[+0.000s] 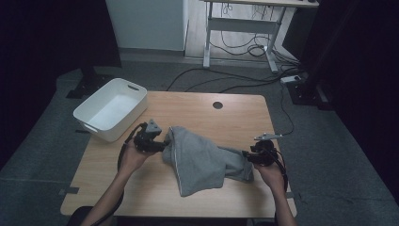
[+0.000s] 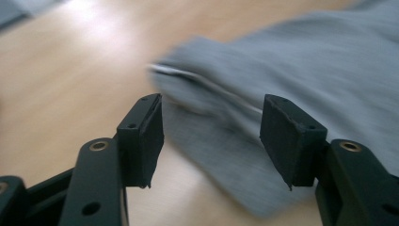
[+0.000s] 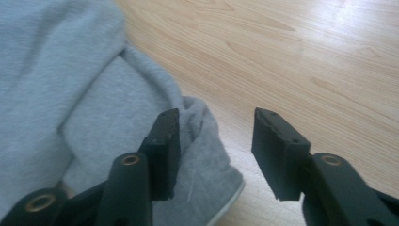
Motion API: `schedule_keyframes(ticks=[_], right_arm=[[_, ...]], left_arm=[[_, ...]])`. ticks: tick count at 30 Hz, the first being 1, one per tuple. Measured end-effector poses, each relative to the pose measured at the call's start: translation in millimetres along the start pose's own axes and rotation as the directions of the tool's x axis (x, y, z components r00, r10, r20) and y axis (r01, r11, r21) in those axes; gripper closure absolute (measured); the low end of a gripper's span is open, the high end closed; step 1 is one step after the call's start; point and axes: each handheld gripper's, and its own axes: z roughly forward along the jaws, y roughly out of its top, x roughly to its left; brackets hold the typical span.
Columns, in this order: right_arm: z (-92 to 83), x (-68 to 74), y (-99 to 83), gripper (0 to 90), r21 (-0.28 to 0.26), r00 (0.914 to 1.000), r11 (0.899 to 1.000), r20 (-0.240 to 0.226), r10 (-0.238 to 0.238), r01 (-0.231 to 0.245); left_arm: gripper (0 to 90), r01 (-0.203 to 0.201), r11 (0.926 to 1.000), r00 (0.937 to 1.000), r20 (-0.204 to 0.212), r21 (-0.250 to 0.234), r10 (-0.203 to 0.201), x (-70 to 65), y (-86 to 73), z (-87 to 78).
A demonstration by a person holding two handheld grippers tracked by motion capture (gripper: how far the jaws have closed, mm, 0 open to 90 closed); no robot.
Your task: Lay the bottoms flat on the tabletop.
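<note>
Grey garment (image 1: 202, 157), looks like sweat shorts or similar with a pale trim along one edge, lies bunched mid-table, nearer the person's edge, folded roughly in half. Left gripper (image 1: 162, 143) sits just off its left edge, right gripper (image 1: 247, 157) at its right end. Left gripper view: jaws parted about halfway, nothing between the pads (image 2: 146, 136), fabric edge (image 2: 282, 84) lies beyond and below them, not pinched. Right gripper view: same story, jaws apart with bare table (image 3: 291, 61) in the gap; left pad (image 3: 167, 141) is over the hem (image 3: 207, 155), but I see no clamp on it. Read: both claws let go, cloth laid down after a fold, hands clearing. Next move probably calls for re-gripping fresh corners for a second fold, or grabbing the bundle and carrying it to the white bin (image 1: 110, 109) at the far left corner. Either way, pads need to get low to catch the edge. Beyond the table: cables (image 1: 244, 77) on the floor and a desk frame (image 1: 240, 23).
</note>
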Motion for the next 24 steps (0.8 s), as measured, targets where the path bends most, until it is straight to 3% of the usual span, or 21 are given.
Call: schedule_keyframes(ticks=[2,4,9,11,15,17,21,24], right_arm=[[-1.1,1.7,-1.3,47.5,-0.008,0.9999,1.000,-0.002,-0.013,0.013],[0.6,3.2,-2.4,43.6,-0.013,0.9999,1.000,-0.007,-0.015,0.015],[20.3,11.6,-8.3,40.8,0.025,0.9990,0.999,-0.020,-0.040,0.040],[26.8,16.3,-11.8,46.8,0.046,0.9984,0.998,-0.022,-0.053,0.053],[33.0,21.2,-17.7,72.5,0.080,0.9975,0.995,-0.035,-0.061,0.064],[30.1,22.4,-17.6,78.7,0.073,0.9974,0.995,-0.032,-0.065,0.067],[9.8,26.7,-12.3,80.4,0.016,0.9968,0.998,-0.043,-0.067,0.068],[-5.8,35.8,-10.4,80.2,-0.013,0.9943,0.996,-0.063,-0.087,0.086]], left_arm=[[37.5,0.001,1.0000,0.9991,0.042,-0.006,-0.001,-9.7,-6.5,-0.6],[35.2,0.011,0.9999,0.9942,0.107,0.007,-0.012,-19.8,-12.8,5.3],[34.0,-0.010,0.9978,0.9950,0.100,0.065,0.003,-31.0,-14.1,30.8],[43.0,-0.002,0.9969,0.9958,0.092,0.079,-0.005,-31.3,-12.9,37.4],[74.8,-0.005,0.9979,0.9966,0.083,0.064,0.000,-29.9,-8.7,38.8],[80.0,-0.020,0.9993,0.9984,0.055,0.032,0.018,-27.9,-3.8,30.4],[81.1,-0.009,0.9974,0.9999,0.008,-0.071,0.010,-15.1,10.4,-14.3],[81.1,0.000,0.9938,1.0000,-0.001,-0.111,0.000,-8.7,7.8,-51.1]])
